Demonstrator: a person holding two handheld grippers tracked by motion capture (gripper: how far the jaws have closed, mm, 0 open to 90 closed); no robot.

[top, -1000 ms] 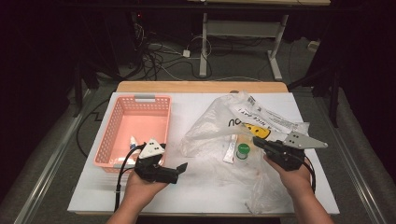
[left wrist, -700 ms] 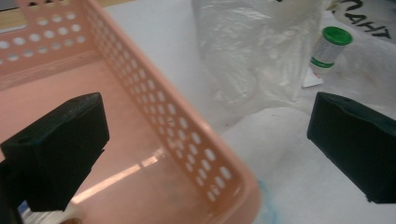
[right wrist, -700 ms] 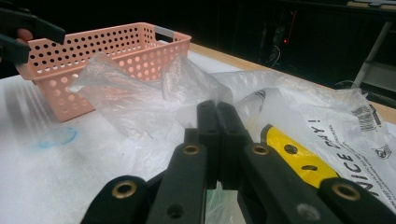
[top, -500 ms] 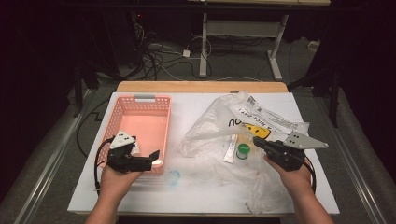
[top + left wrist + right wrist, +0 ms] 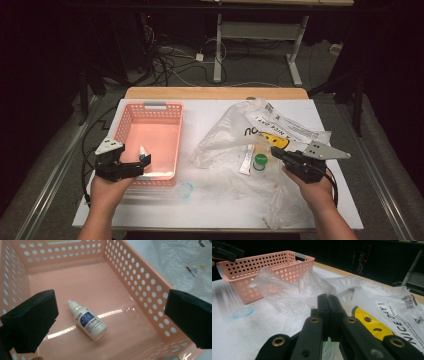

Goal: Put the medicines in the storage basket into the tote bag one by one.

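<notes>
Table (image 5: 150, 210): white top, holds everything.
Bag (image 5: 235, 140): clear crumpled plastic with print, spread over the right half of the table; a green-capped item (image 5: 260, 161) and a white tube (image 5: 247, 160) lie on it.
Basket (image 5: 167, 107): pink, perforated, on the left half, apart from the bag.
Left gripper (image 5: 135, 167): over the basket's near edge, jaws wide apart, gripping nothing; its pads (image 5: 30, 320) flank the bottle without touching it.
Right gripper (image 5: 275, 152): at the bag's right side, jaws pressed together, nothing visibly caught between them.
Bottle (image 5: 87, 320): small, white, blue label, lying on its side on the basket floor, near the front.
</notes>
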